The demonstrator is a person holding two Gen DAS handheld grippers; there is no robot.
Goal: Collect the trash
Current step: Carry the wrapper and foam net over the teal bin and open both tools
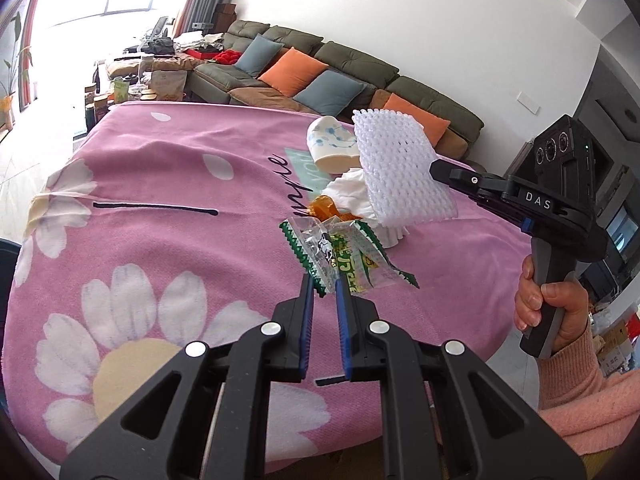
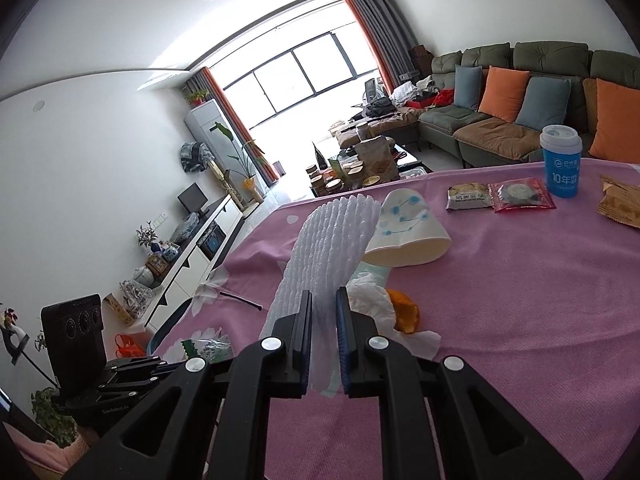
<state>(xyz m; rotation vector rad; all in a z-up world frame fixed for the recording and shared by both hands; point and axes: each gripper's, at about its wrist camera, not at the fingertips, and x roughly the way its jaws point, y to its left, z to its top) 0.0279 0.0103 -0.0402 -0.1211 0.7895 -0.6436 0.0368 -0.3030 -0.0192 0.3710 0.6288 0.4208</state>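
Note:
My left gripper (image 1: 325, 284) is shut on a clear and green snack wrapper (image 1: 344, 258), held above the pink flowered tablecloth (image 1: 160, 208). My right gripper (image 2: 324, 300) is shut on a white foam fruit net (image 2: 320, 248), lifted off the cloth; the net also shows in the left wrist view (image 1: 400, 172), with the right gripper (image 1: 436, 170) at its edge. Under it lie a crumpled white tissue (image 1: 352, 196), orange peel (image 1: 326, 206) and a tipped paper cup (image 1: 332, 144). The tissue (image 2: 372, 304), peel (image 2: 406, 312) and cup (image 2: 408, 236) show in the right wrist view.
Farther on the table are a grey snack packet (image 2: 468, 196), a red packet (image 2: 520, 194), a blue lidded cup (image 2: 562, 160) and a brown paper bag (image 2: 620, 200). A green sofa (image 1: 360, 68) with cushions stands behind. A cluttered coffee table (image 2: 360, 164) is beyond the table edge.

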